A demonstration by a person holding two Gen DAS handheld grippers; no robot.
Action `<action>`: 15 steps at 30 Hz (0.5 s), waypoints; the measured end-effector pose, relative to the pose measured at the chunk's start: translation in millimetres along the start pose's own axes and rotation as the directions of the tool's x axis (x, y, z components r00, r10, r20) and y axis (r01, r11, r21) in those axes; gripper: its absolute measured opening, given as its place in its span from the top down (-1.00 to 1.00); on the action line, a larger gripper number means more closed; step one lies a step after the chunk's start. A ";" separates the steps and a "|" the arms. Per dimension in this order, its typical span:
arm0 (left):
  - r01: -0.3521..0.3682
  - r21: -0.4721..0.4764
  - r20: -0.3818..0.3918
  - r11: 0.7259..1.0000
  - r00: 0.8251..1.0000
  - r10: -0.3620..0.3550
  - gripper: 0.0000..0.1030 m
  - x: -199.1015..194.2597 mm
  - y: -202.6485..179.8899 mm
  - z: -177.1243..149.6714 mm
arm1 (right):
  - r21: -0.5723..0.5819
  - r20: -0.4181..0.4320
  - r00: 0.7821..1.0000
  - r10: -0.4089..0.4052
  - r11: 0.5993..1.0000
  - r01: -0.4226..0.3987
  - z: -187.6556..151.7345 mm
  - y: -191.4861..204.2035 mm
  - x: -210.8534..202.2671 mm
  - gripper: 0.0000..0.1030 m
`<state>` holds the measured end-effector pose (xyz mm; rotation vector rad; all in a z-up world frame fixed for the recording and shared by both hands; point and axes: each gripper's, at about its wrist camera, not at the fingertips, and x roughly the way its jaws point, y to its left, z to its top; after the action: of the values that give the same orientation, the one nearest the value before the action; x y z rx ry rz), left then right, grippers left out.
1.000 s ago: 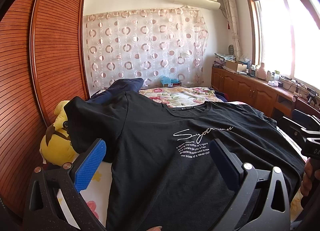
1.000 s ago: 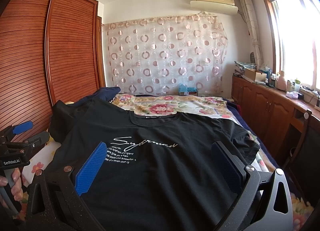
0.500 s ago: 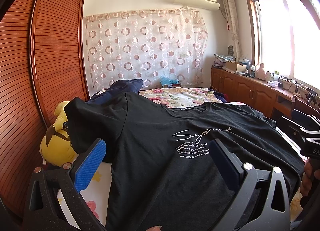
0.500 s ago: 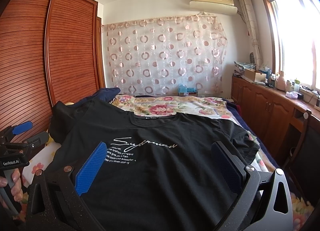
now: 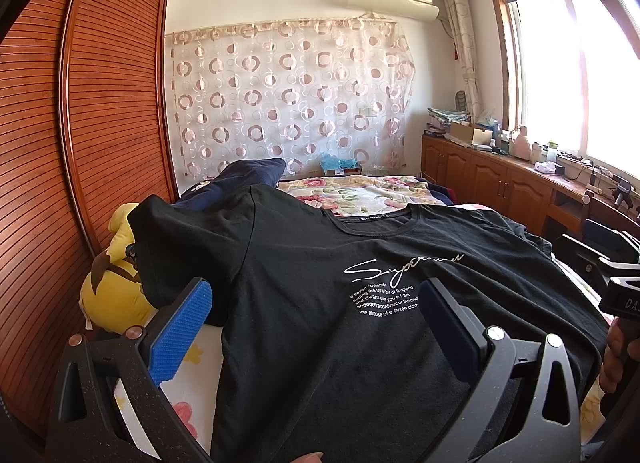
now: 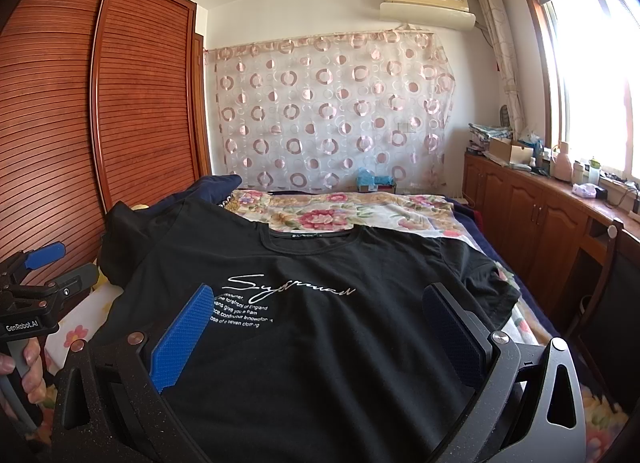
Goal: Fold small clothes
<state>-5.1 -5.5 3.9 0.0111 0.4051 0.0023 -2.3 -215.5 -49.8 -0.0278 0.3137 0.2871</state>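
A black cotton T-shirt with white script lettering (image 5: 360, 303) lies face up on a bed with a floral sheet (image 6: 340, 211). Its lower hem is cut off below both views. The left gripper (image 5: 314, 313) and right gripper (image 6: 316, 317) hover over the shirt, jaws spread wide, holding nothing. Left of the shirt, one sleeve half hides a yellow plush toy (image 5: 108, 295) beside a slatted wooden wardrobe (image 5: 80, 143).

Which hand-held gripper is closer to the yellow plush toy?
Left. The left hand-held gripper sits just right of the plush; the right hand-held gripper hovers across the shirt.
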 end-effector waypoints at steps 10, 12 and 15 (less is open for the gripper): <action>0.023 0.004 -0.031 1.000 0.999 -0.023 -1.00 6.1 3.7 -6.1 | -0.001 -0.020 1.000 0.013 1.000 -0.013 -1.9 0.6 4.8 -1.00; 0.021 0.003 -0.037 1.000 0.999 -0.021 -1.00 8.6 6.7 -7.5 | 0.000 -0.025 1.000 0.018 1.000 -0.018 -1.2 0.1 7.1 -1.00; 0.022 0.004 -0.052 1.000 0.998 -0.022 -1.00 12.8 11.6 -10.4 | -0.003 -0.030 0.999 0.024 1.000 -0.024 0.8 -0.3 10.5 -1.00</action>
<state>2.5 6.2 -10.5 0.0106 0.4570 -0.0203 7.5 -212.8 -52.3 -0.0318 0.3430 0.3110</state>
